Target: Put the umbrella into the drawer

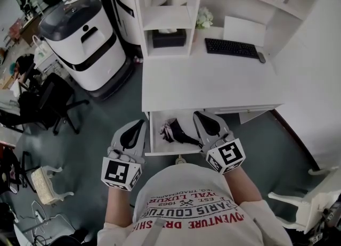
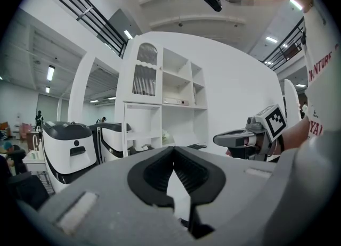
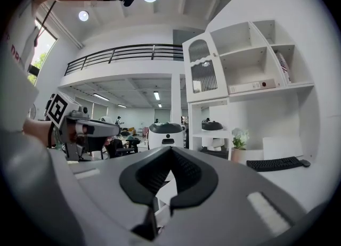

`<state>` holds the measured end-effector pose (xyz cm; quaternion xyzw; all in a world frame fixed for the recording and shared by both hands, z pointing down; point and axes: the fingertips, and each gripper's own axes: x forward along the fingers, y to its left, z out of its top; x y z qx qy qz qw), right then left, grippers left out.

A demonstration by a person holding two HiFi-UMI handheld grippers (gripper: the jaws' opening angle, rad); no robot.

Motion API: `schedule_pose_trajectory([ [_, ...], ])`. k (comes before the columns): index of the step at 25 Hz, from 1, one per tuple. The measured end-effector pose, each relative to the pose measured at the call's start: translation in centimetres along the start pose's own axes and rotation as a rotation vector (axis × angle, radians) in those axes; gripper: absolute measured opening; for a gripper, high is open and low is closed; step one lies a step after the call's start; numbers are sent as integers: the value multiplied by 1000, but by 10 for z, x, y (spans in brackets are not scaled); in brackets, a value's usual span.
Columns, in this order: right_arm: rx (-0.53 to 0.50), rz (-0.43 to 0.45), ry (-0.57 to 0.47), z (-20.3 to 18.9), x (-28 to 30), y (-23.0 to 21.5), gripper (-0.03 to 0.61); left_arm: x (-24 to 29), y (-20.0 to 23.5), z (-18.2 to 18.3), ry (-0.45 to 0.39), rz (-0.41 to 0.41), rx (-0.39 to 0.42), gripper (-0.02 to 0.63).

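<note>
In the head view a folded dark umbrella with a pale patterned end lies inside the open drawer under the white desk. My left gripper is held at the drawer's left side, shut and holding nothing. My right gripper is over the drawer's right side, also shut and holding nothing. Neither touches the umbrella. The left gripper view shows its own jaws meeting, with the right gripper off to the right. The right gripper view shows its jaws together and the left gripper at left.
On the desk are a black keyboard, a black tissue box in the shelf unit and a small plant. A white and black machine stands left of the desk, with a black office chair. A white chair is at lower right.
</note>
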<state>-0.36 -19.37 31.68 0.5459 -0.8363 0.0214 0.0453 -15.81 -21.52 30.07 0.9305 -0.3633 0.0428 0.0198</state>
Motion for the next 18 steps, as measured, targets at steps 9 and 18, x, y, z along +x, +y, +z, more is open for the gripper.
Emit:
schedule_pose_trajectory([
  [9, 0, -7, 1, -2, -5, -1, 0, 0, -3, 0, 2, 9, -2, 5],
  [18, -6, -3, 3, -4, -1, -4, 0, 4, -4, -1, 7, 9, -2, 5],
])
